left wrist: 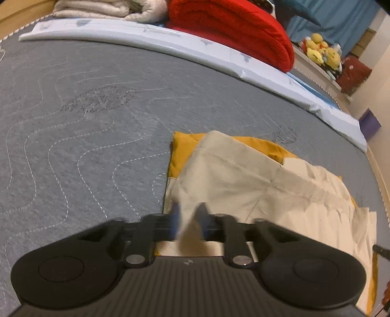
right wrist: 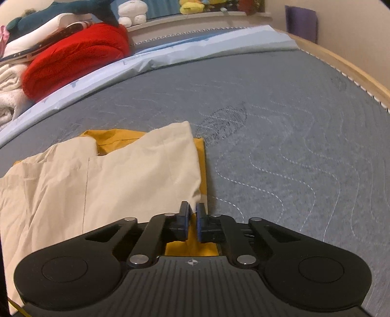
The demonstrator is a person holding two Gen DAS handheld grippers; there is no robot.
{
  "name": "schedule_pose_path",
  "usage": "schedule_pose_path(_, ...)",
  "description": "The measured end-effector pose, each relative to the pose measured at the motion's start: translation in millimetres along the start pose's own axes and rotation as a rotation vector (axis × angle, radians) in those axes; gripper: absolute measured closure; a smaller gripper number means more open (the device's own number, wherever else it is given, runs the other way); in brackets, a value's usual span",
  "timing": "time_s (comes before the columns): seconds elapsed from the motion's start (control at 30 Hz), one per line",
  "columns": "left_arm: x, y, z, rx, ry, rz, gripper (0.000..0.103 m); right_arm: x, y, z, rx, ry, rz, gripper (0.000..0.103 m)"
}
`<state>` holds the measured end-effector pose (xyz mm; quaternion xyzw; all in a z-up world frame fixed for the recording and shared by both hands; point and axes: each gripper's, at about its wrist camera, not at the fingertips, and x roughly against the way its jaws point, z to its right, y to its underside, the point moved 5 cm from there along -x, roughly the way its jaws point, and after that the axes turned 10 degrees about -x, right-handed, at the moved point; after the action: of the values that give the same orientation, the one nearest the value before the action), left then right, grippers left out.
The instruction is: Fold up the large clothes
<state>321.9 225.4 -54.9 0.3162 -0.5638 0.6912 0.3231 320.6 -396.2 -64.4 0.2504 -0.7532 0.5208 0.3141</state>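
Cream cloth [left wrist: 243,185], partly folded over a mustard layer [right wrist: 202,156], lies near on the grey mattress [left wrist: 85,126]. The left gripper [left wrist: 187,214] pinches its near edge; the right gripper [right wrist: 192,214], almost closed, seems empty. More folds likely remain.

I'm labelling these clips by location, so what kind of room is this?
Most likely a bedroom. The garment lies on a grey quilted mattress in a wooden bed frame, a folded red blanket and cream blanket are piled at its far side, and yellow plush toys sit on a ledge.
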Motion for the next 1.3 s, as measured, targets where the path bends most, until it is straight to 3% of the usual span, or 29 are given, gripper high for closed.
schedule_pose_path(0.07, 2, -4, 2, -0.021, 0.001, 0.021, 0.103, 4, -2, -3, 0.017, -0.004, 0.029, 0.101)
schedule_pose_path(0.3, 35, -26, 1, -0.039, -0.060, 0.212, 0.103, 38, -30, -6, -0.042, -0.037, 0.247, 0.102)
schedule_pose_path(0.57, 38, -46, 8, -0.033, -0.128, 0.330, 0.103, 44, -53, -24, -0.089, -0.028, 0.398, 0.102)
schedule_pose_path(0.73, 24, -55, 5, 0.009, -0.153, 0.336, 0.103, 33, -59, -33, -0.117, 0.018, 0.444, 0.101)
schedule_pose_path(0.8, 10, -56, 1, 0.030, -0.111, 0.285, 0.102, 18, -57, -34, -0.122, 0.072, 0.405, 0.093)
schedule_pose_path(0.83, 2, -55, -2, 0.046, -0.094, 0.242, 0.093, 9, -54, -32, -0.119, 0.103, 0.360, 0.090)
schedule_pose_path(0.87, -5, -52, -5, 0.065, -0.070, 0.185, 0.077, -1, -49, -29, -0.108, 0.133, 0.298, 0.084)
schedule_pose_path(1.0, 4, -48, -13, 0.076, -0.034, 0.168, 0.072, -16, -35, -17, -0.107, 0.131, 0.134, 0.067)
schedule_pose_path(1.1, 3, -42, -12, 0.057, 0.028, 0.125, 0.071, -25, -18, -4, -0.105, 0.139, 0.006, 0.067)
schedule_pose_path(1.13, 0, -39, -11, 0.046, 0.031, 0.100, 0.066, -26, -14, -1, -0.109, 0.133, -0.013, 0.067)
schedule_pose_path(1.27, -17, -28, -16, 0.038, -0.029, 0.043, 0.065, -24, -10, 6, -0.141, 0.108, -0.017, 0.068)
schedule_pose_path(1.3, -19, -26, -18, 0.054, -0.028, 0.042, 0.065, -24, -9, 7, -0.148, 0.099, -0.020, 0.073)
